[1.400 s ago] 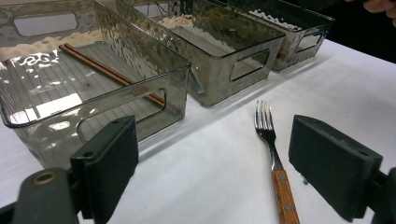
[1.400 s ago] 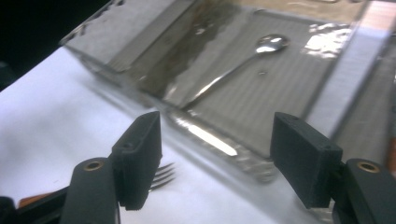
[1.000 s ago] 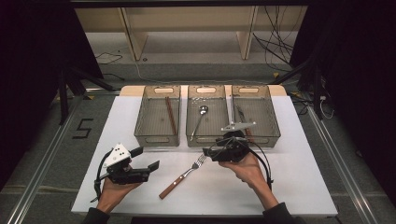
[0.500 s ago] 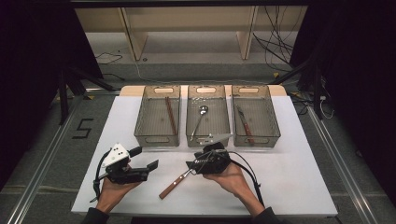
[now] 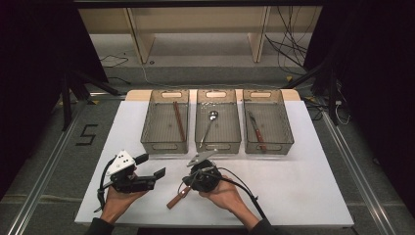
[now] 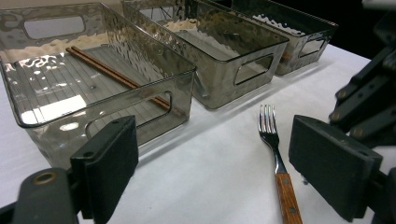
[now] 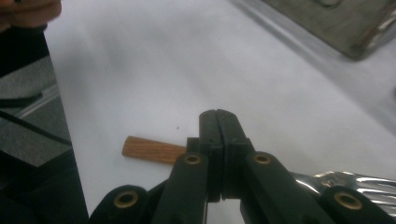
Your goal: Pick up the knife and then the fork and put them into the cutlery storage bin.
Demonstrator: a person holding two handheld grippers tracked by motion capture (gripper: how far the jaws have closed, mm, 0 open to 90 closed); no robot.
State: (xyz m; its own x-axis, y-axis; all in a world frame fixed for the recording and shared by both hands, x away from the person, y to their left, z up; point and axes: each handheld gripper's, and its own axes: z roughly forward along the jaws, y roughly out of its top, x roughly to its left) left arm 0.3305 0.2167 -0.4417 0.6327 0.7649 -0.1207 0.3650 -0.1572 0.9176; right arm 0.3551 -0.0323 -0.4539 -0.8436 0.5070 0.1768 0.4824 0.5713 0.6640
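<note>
A: So, going left to right: the left gripper (image 5: 155, 175) rests near the table's (image 5: 303, 196) near-left edge, jaws wide apart, nothing between them.

B: And the fork (image 6: 275, 158)?

A: Mid-table, near side. The right gripper (image 7: 218, 140) has just closed its jaws over the neck, where metal meets the wooden handle (image 7: 148, 150).

B: Good spot?

A: I think so. It's light, stiff; the steel is slippery, the wood less so.

B: Views differ?

A: The left gripper view shows the tines; the right gripper view shows the clamped jaws.
</note>
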